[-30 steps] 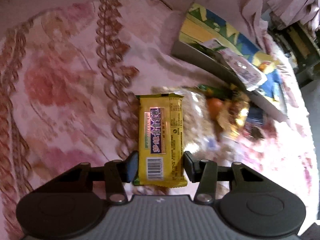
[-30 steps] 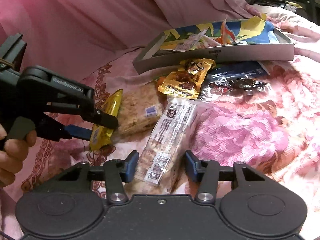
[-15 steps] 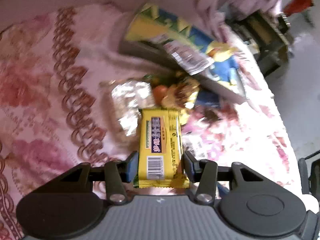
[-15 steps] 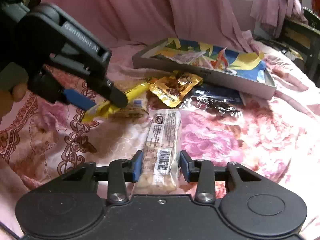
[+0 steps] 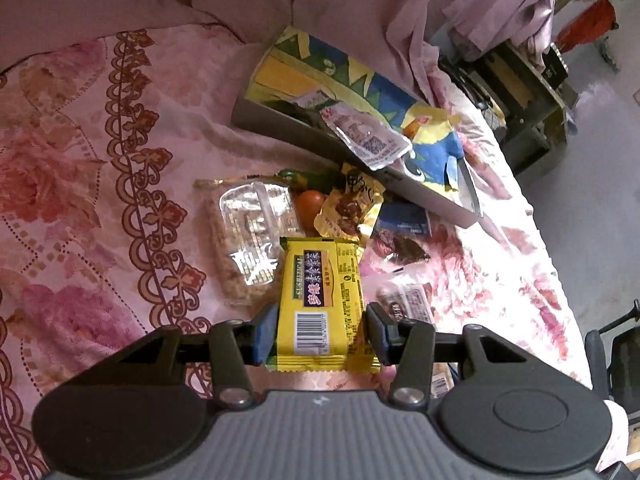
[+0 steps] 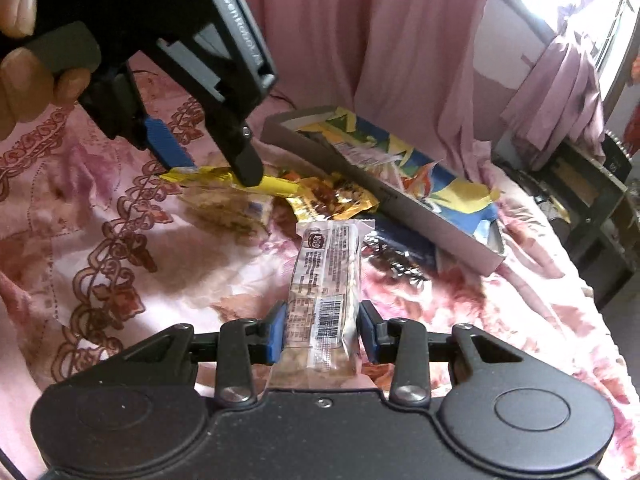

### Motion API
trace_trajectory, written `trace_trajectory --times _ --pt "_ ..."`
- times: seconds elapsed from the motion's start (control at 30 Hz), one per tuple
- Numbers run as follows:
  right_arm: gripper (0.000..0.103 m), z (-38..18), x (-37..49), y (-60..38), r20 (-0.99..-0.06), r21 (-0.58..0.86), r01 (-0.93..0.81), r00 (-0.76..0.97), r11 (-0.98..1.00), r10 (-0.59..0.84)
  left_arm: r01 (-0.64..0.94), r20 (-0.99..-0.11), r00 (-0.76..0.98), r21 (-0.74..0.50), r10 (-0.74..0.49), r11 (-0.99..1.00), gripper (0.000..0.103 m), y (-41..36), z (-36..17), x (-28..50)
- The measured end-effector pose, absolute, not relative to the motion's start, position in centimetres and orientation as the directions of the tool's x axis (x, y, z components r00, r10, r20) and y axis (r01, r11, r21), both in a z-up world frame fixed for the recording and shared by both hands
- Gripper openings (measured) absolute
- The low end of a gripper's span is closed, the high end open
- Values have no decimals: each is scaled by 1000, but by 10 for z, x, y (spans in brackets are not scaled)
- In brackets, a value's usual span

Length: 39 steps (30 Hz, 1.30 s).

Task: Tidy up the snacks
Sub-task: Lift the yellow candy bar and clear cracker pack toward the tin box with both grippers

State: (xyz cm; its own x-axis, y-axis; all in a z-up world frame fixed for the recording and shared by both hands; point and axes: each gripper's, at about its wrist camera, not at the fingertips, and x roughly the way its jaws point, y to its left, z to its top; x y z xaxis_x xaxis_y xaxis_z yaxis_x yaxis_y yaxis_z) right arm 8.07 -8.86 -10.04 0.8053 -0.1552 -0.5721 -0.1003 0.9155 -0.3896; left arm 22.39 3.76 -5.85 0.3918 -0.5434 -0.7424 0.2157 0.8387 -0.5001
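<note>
My left gripper (image 5: 320,334) is shut on a yellow snack bar (image 5: 320,300), held flat above the bedspread; the right wrist view shows that bar (image 6: 240,180) edge-on in the left gripper (image 6: 212,164). My right gripper (image 6: 322,332) is shut on a clear-wrapped nut bar (image 6: 326,280), lifted off the cloth. The grey cardboard box (image 5: 296,136) with a colourful lining lies beyond, a clear packet (image 5: 366,136) resting on its wall. The box (image 6: 420,208) sits right of centre in the right wrist view.
Loose snacks lie on the pink floral bedspread (image 5: 80,200) before the box: a clear cracker pack (image 5: 248,236), a gold packet (image 5: 352,204), a dark blue packet (image 5: 404,220). A pink curtain (image 6: 340,40) hangs behind. Dark furniture (image 6: 580,200) stands at the right.
Both grippers rose and swung toward the box with their bars. The right gripper closed onto the nut bar and lifted it. The left gripper now hangs higher in the right view.
</note>
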Motion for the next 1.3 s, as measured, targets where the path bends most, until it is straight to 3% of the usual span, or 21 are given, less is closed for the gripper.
trace_trajectory --times 0.33,0.63,0.8,0.97,1.17,1.3 --pt "40 -97 75 -89 -541 -382 -92 829 919 -142 193 -707 435 -532 -557 825 52 43 -55 223" --pt "40 -79 78 -93 -467 -389 -62 873 919 -139 186 -604 581 -554 -545 812 52 42 -35 224" --pt "40 -57 101 -108 -404 -446 -59 904 893 -142 225 -542 661 -516 -519 827 52 27 -24 241" --pt "40 -41 131 -132 -365 -523 -75 920 849 -144 207 -509 673 -566 -536 798 52 19 -35 270" --pt "40 -34 171 -167 -358 -575 -70 917 815 -173 238 -471 685 -576 -556 782 52 3 -39 305" --pt "40 -41 201 -187 -388 -535 -61 904 842 -182 263 -455 701 -550 -549 792 52 -11 -38 330"
